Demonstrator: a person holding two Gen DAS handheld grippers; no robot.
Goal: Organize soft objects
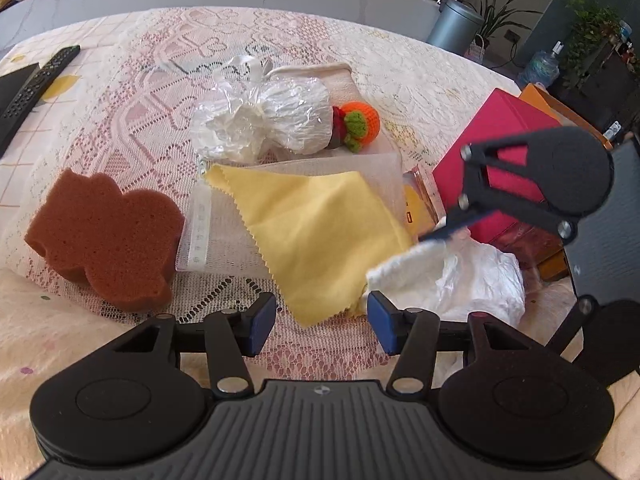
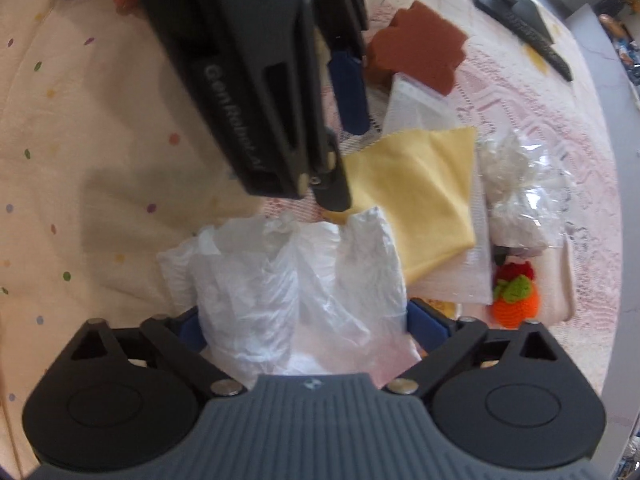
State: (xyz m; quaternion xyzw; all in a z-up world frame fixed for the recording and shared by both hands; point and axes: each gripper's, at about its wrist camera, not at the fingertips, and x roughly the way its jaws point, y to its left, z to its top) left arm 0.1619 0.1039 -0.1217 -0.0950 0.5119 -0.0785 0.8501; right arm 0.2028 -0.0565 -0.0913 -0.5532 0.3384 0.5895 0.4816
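The white bag (image 2: 296,292) lay crumpled just beside the yellow cloth (image 2: 420,196), between the wide-open, unpressing jaws of the right gripper (image 2: 302,324); the left gripper (image 1: 322,324), open and empty, hovered over the cloth's near corner.

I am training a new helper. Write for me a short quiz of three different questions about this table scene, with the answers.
1. True or false: the yellow cloth lies partly on a clear mesh pouch.
2. Which item is nearest to the crochet orange toy? A) brown sponge B) crumpled clear bag C) remote control
3. Fill in: between the fingers of the right gripper sits a white ____ bag.

Key:
1. True.
2. B; the toy touches it.
3. Plastic. The jaws stand wide at its sides; the pads do not visibly squeeze it.
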